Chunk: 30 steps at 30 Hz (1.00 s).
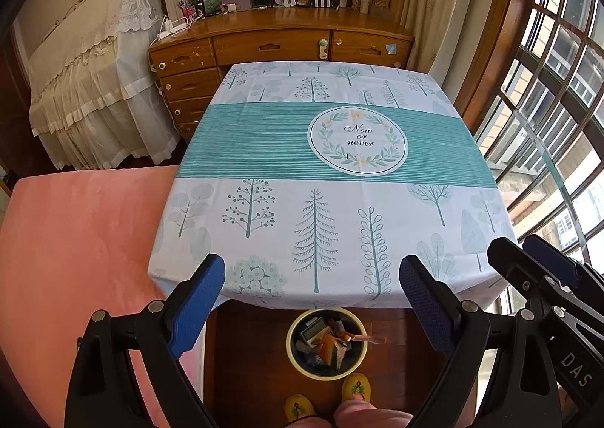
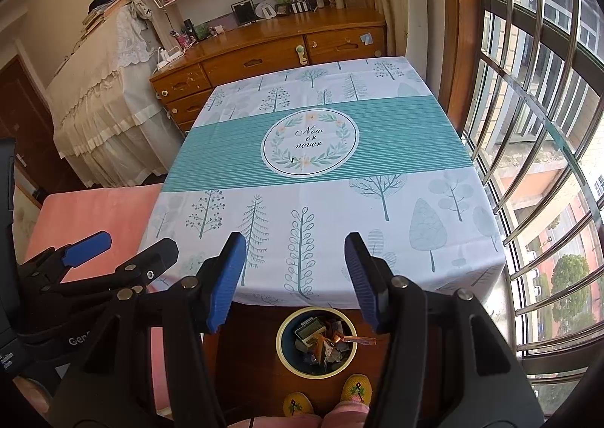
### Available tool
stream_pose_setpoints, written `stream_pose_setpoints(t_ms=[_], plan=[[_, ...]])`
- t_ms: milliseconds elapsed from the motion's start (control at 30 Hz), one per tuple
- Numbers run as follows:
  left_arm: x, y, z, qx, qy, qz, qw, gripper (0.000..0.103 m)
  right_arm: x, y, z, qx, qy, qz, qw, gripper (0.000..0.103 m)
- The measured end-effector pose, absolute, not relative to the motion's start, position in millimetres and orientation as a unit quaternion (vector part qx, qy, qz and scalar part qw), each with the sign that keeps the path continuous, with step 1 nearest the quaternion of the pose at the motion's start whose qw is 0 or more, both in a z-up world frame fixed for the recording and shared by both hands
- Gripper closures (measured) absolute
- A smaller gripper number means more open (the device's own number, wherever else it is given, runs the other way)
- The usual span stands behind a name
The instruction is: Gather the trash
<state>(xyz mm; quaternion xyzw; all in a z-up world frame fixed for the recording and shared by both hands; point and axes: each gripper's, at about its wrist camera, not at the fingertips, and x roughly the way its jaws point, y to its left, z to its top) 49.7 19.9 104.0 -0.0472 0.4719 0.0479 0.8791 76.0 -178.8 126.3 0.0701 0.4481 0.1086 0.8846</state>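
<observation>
A round bin with a yellow rim stands on the wooden floor below the table's near edge, filled with wrappers and a small box. My left gripper hangs above it, open, nothing between its blue pads. My right gripper is open too and holds nothing; its fingers show at the right edge of the left wrist view. The left gripper's fingers appear at the left of the right wrist view. No loose trash shows on the tree-patterned tablecloth.
A pink-covered surface adjoins the table on the left. A wooden desk with drawers stands behind it, a lace-draped piece of furniture to its left. Barred windows run along the right. A person's yellow slippers stand by the bin.
</observation>
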Motion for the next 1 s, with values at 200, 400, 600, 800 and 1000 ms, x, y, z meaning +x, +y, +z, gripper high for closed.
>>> stream_pose_setpoints(t_ms=[200, 400, 600, 800, 1000], plan=[[46, 18, 105, -0.048, 0.474, 0.049, 0.878, 0.008, 75, -180, 127, 0.070, 0.448, 0.109, 0.885, 0.052], [41, 15, 105, -0.047, 0.475, 0.051, 0.877, 0.008, 74, -178, 127, 0.070, 0.448, 0.108, 0.885, 0.052], [36, 12, 105, -0.045, 0.477, 0.054, 0.876, 0.008, 73, -180, 128, 0.070, 0.448, 0.109, 0.885, 0.052], [33, 11, 104, -0.044, 0.478, 0.056, 0.876, 0.008, 73, -181, 128, 0.070, 0.448, 0.110, 0.884, 0.052], [35, 11, 103, -0.043, 0.478, 0.055, 0.875, 0.008, 72, -179, 128, 0.071, 0.449, 0.109, 0.884, 0.052]])
